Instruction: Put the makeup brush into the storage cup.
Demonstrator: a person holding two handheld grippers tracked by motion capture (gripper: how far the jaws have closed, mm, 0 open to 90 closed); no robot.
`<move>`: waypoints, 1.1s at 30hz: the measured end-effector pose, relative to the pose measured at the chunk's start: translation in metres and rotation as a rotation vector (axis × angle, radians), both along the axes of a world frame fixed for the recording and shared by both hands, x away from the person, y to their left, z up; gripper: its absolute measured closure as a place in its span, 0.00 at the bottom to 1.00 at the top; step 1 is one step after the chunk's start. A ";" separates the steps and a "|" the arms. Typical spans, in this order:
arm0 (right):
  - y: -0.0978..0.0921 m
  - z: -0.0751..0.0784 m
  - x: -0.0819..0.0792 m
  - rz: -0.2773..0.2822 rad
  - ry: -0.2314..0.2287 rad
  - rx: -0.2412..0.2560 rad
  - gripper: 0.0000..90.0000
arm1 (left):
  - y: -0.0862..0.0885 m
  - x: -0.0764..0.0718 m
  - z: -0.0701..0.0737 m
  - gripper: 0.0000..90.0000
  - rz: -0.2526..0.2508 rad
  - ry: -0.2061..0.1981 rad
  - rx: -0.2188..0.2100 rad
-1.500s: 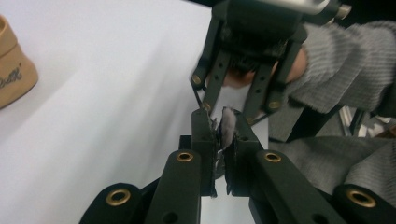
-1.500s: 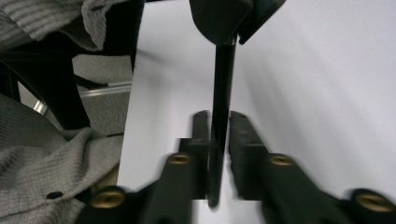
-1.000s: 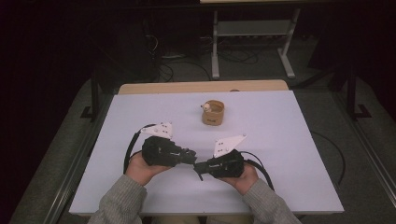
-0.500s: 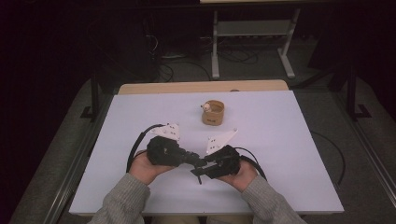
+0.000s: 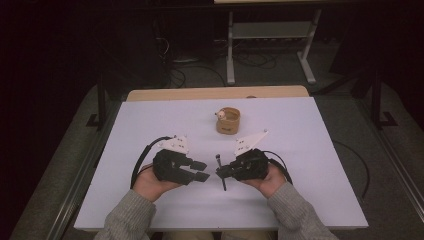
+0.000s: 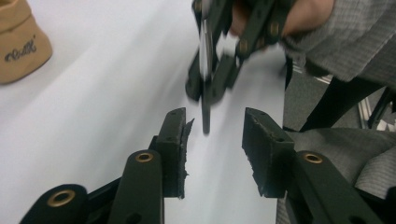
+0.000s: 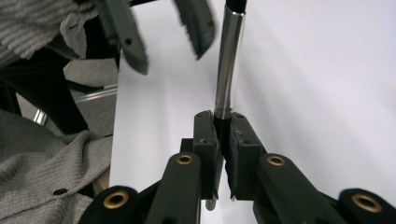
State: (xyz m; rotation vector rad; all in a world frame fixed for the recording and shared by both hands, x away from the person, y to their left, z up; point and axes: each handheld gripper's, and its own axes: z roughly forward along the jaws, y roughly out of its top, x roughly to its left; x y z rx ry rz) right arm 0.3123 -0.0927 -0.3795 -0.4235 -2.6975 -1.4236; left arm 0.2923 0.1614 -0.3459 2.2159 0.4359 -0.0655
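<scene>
White surface (image 5: 310, 150) carries everything, dark room around it. Near its front a slim metal rod with black ends (image 5: 220, 172) is clamped between the fingers of the right gripper (image 5: 223, 171). Just beside it the left gripper (image 5: 201, 171) has its fingers apart. Farther back stands a tan pouch (image 5: 228, 120).
</scene>
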 end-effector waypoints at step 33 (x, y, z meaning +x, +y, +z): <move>-0.048 0.023 0.032 -0.121 0.053 -0.061 0.92 | 0.040 -0.013 -0.034 0.50 0.183 -0.053 0.037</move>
